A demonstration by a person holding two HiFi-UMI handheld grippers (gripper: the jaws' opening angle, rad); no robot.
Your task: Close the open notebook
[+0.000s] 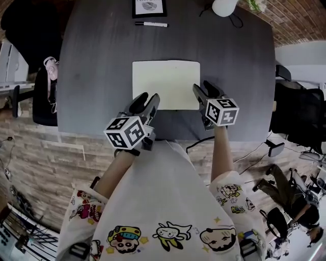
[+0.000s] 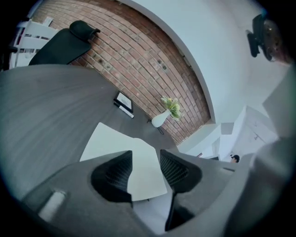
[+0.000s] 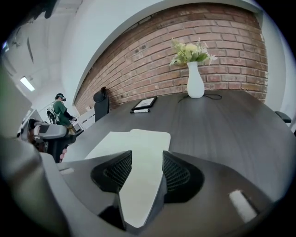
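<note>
An open notebook (image 1: 165, 84) with blank cream pages lies flat on the dark grey table (image 1: 102, 61), near its front edge. My left gripper (image 1: 148, 98) hovers at the notebook's near left corner, jaws apart with nothing between them. My right gripper (image 1: 202, 86) hangs over the near right corner, also open and empty. In the left gripper view the notebook (image 2: 120, 143) shows through the gap of the left gripper (image 2: 145, 159). In the right gripper view the pages (image 3: 134, 143) lie just beyond the right gripper (image 3: 147, 162).
At the table's far side lie a black-and-white pen (image 1: 151, 24) and a framed card (image 1: 149, 7), with a white vase (image 1: 224, 6) of flowers to the right. Black office chairs stand at the left (image 1: 43, 97) and the right (image 1: 300, 109).
</note>
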